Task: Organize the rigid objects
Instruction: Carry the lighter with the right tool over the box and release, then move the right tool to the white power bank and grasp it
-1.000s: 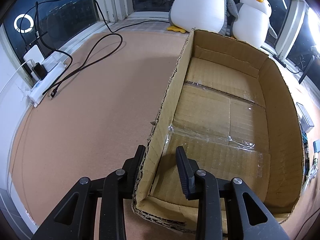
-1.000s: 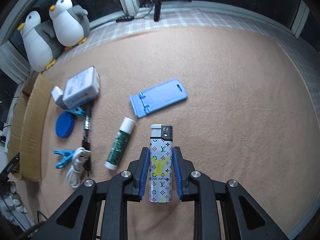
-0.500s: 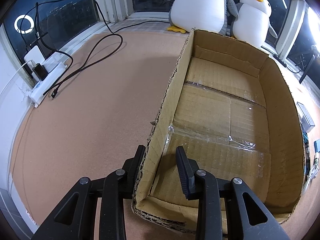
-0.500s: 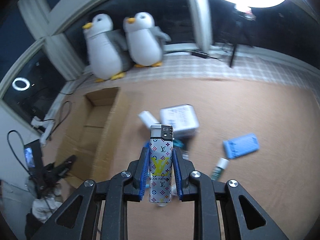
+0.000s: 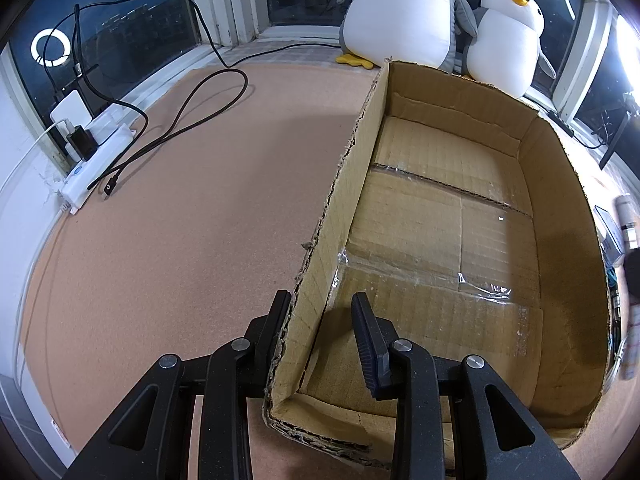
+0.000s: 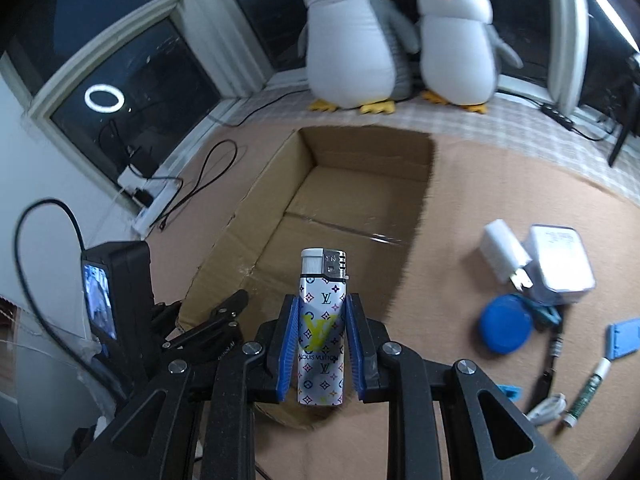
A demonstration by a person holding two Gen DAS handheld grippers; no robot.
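An open cardboard box (image 5: 440, 216) lies on the tan carpet with nothing inside it. My left gripper (image 5: 320, 296) straddles its left wall near the front corner, one finger outside and one inside, shut on that wall. In the right wrist view the same box (image 6: 352, 204) lies ahead and below. My right gripper (image 6: 321, 299) is shut on an upright white lighter (image 6: 323, 276) with a coloured monogram print, held above the box's near end. The left gripper's fingers (image 6: 236, 308) show at the box corner, just left of the lighter.
Two plush penguins (image 6: 352, 40) sit behind the box by the window. A power strip with black cables (image 5: 96, 160) lies at the left. Right of the box are a white charger (image 6: 502, 254), a white case (image 6: 560, 260), a blue disc (image 6: 506, 328), a blue stand (image 6: 624, 338) and a green tube (image 6: 588, 392).
My right gripper has swung left with the lighter, from over the loose items to above the box's near end. The left gripper has kept still on the box wall.
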